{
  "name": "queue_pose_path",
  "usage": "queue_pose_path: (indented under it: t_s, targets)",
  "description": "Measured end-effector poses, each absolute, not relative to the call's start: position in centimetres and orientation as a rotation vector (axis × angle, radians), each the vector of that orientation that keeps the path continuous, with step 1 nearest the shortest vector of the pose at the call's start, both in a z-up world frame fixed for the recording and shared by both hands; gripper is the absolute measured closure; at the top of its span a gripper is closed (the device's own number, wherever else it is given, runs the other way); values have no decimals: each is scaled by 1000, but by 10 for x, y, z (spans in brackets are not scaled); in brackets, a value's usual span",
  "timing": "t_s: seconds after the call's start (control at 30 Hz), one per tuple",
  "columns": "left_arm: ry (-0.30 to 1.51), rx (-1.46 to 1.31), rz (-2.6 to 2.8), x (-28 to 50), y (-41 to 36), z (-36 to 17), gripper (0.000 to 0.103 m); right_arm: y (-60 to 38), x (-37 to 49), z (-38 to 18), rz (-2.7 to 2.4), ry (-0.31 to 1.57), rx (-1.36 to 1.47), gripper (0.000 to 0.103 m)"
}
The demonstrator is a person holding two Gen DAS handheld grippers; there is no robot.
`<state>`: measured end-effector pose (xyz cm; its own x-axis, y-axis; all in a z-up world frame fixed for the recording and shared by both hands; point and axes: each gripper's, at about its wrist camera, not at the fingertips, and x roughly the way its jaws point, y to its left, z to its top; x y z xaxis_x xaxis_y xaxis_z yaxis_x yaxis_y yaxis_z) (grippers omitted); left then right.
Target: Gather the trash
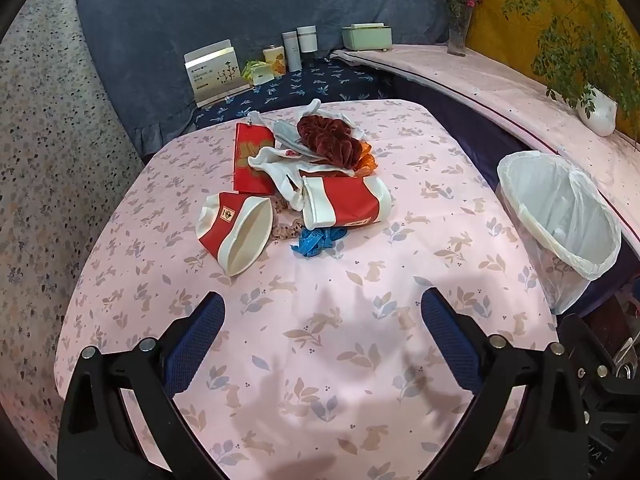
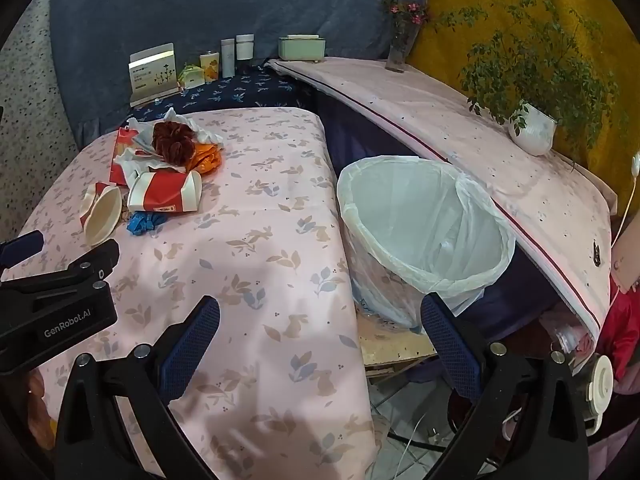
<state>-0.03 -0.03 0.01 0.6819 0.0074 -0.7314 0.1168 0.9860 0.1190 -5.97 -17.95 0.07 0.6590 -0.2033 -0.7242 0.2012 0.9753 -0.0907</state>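
Trash pile: I see it heaped toward the far left of the table [image 1: 360, 320], with two crushed red-and-white paper cups [image 1: 236, 232] [image 1: 346, 202] at the near side, both lying on their sides.
Rest of pile: a red envelope [image 1: 252, 164] lies flat at the left, white rags [image 1: 280, 160] are tangled across the middle, a dark red scrunchie [image 1: 326, 138] sits on top, an orange wrapper [image 1: 366, 160] is just beside it, and a crumpled blue glove [image 1: 318, 240] lies at the near edge, touching the right cup.
Bin: the trash bin [image 2: 424, 224] stands off the table's right edge, just beside it, lined with a white bag; from my right view I cannot make out anything inside it.
Left gripper [image 1: 324, 344]: spread wide, nothing between its fingers, hanging over bare cloth on the near side of the pile.
Right gripper [image 2: 320, 344]: also spread wide and holding nothing, straddling the table's right edge, with the bin just beyond its right finger.
Open room: I have bare tablecloth between both grippers and the pile, and across the table's right half up to the bin.
Edges: the table drops off at the right into a narrow gap where the bin stands, and a long pink shelf [image 2: 460, 128] runs behind it.
Back shelf: a card stand [image 1: 214, 74], small tins and bottles [image 1: 292, 50], and a green box [image 1: 366, 38] stand well apart from the pile.
On the pink shelf: a flower vase [image 2: 400, 52] and a potted plant [image 2: 532, 128].
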Motion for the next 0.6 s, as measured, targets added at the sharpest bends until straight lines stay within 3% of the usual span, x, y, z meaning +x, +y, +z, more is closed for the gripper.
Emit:
queue_pose_path:
  t_s: [0.6]
  targets:
    - [830,150,-64,-2,9,-1,9,-177,-61,2,-227,817,-5,7]
